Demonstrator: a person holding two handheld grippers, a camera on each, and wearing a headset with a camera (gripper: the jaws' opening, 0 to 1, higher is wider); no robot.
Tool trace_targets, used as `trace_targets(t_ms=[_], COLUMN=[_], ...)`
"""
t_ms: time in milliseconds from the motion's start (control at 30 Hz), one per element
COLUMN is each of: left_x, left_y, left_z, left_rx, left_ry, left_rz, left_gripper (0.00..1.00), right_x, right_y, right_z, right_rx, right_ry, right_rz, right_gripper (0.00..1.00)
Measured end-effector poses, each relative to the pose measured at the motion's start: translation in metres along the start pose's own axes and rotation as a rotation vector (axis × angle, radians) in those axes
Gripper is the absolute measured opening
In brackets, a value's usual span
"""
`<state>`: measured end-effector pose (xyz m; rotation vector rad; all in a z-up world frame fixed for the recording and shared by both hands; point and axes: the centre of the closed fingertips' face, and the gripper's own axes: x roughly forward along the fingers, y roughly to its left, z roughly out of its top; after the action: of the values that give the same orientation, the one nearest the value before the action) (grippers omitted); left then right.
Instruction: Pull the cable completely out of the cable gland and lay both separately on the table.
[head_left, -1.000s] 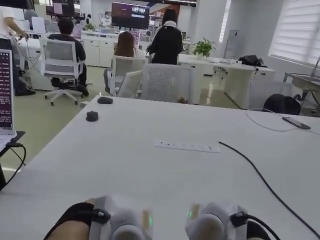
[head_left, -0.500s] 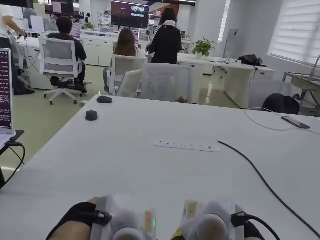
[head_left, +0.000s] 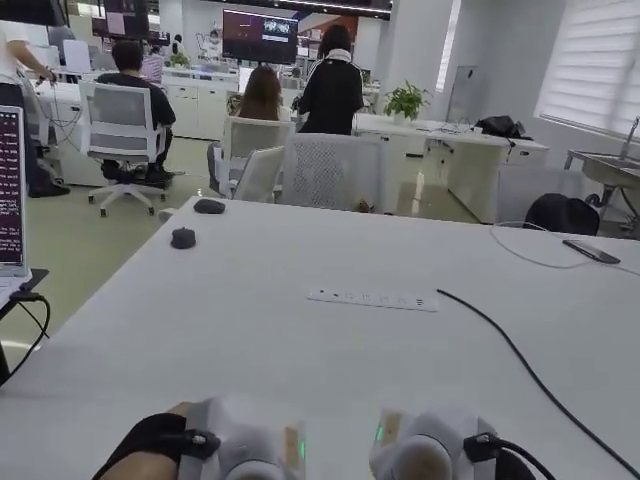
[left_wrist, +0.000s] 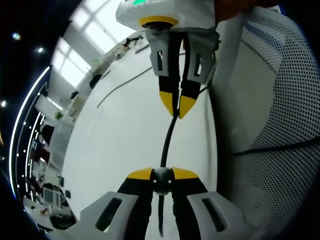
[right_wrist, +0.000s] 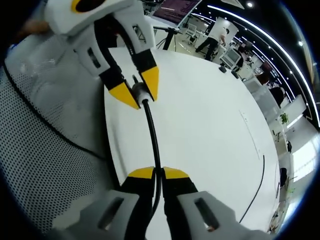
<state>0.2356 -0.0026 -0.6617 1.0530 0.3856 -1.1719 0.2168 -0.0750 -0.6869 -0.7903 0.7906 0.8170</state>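
Observation:
In the left gripper view my left gripper (left_wrist: 162, 175) is shut on a small grey cable gland (left_wrist: 162, 182). A black cable (left_wrist: 170, 134) runs from the gland straight up to my right gripper (left_wrist: 178, 104), which is shut on it. The right gripper view shows the same from the other end. There my right gripper (right_wrist: 155, 173) clamps the black cable (right_wrist: 151, 129). The cable leads up to the gland (right_wrist: 139, 91), held between the yellow tips of my left gripper (right_wrist: 135, 91). Both grippers are held side by side near the table's front edge, left (head_left: 250, 452) and right (head_left: 425, 457), their jaws hidden.
On the white table (head_left: 250, 330) lie a white power strip (head_left: 372, 299), a long black cord (head_left: 530, 372), two dark mice (head_left: 183, 237) and a phone (head_left: 592, 251). A screen (head_left: 10, 190) stands at the left edge. A mesh chair (left_wrist: 270, 100) is beside the grippers. People sit and stand behind.
The head camera has tilted slightly, so the scene shifts a little. Both grippers stay at the bottom edge, side by side.

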Motion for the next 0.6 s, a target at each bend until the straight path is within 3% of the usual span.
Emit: trace_targets(t_ms=[100,167,333,467,600], left_x=[-0.001,-0.002,-0.001,0.002,0.004], left_y=[0.003,0.004,0.002,-0.009,-0.015], left_z=[0.0,0.0,0.003,0.014,0.02], left_rx=[-0.017,-0.012,0.007,0.064,0.097], left_ry=[-0.006,-0.002,-0.006,-0.032,-0.047], left_rz=[0.012,0.016,0.02,-0.017,-0.035], left_gripper=[0.14,0.14,0.14,0.14,0.14], right_x=[0.001,0.0,-0.007,-0.011,-0.01], right_y=[-0.001,0.0,0.011,0.016,0.019], right_z=[-0.006,-0.003,0.039,0.05,0.05], right_rx=[0.003,-0.004,-0.001,-0.026,-0.039], right_ry=[0.03,0.021,-0.175,-0.223,-0.224], right_rz=[-0.002,0.0,0.048,0.065,0.073], right_gripper=[0.05,0.13,0.22,0.17,0.11])
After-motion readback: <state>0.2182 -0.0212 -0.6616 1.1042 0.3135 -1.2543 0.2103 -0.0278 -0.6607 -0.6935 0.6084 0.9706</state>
